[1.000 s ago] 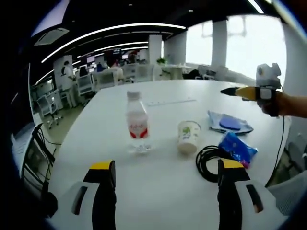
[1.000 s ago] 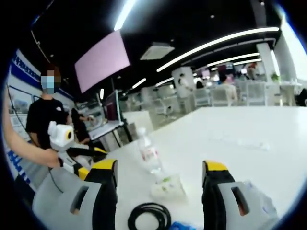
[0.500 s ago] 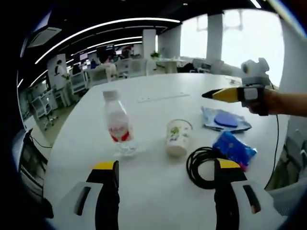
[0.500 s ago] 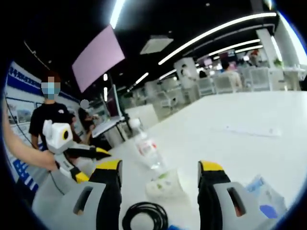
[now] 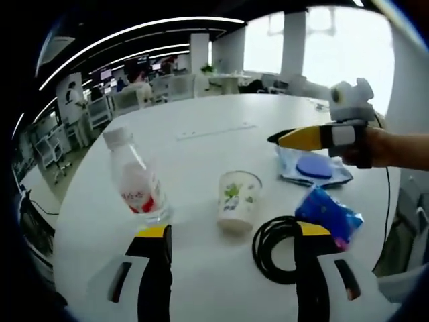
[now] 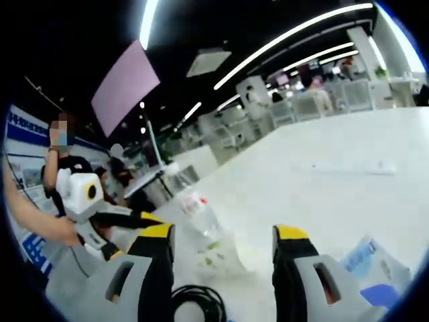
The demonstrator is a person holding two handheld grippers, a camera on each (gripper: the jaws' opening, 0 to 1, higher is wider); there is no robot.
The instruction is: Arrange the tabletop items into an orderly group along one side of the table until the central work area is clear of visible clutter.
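Note:
On the white round table [image 5: 201, 114] stand a clear water bottle [image 5: 137, 184] with a red label and a paper cup [image 5: 236, 200]. A coiled black cable [image 5: 275, 245] lies beside the cup. To its right are a blue packet [image 5: 326, 211] and a clear pouch [image 5: 314, 166] holding a blue disc. My left gripper [image 5: 233, 231] is open, low in front of the cup and cable. My right gripper [image 5: 305, 137], held by a hand, hovers above the pouch. In the right gripper view my right gripper [image 6: 222, 235] is open, with the bottle [image 6: 201, 215], cup [image 6: 221, 258] and cable [image 6: 198, 302] ahead of it.
A thin pale strip [image 5: 214, 131] lies flat on the far part of the table. A person [image 6: 64, 168] stands beyond the left gripper [image 6: 127, 225] at the table's edge. Office chairs and desks [image 5: 134, 97] fill the room behind.
The left gripper view has closed in on the bottle, cup and cable, which now look larger. My right gripper has shifted left over the pouch. The items themselves have not moved.

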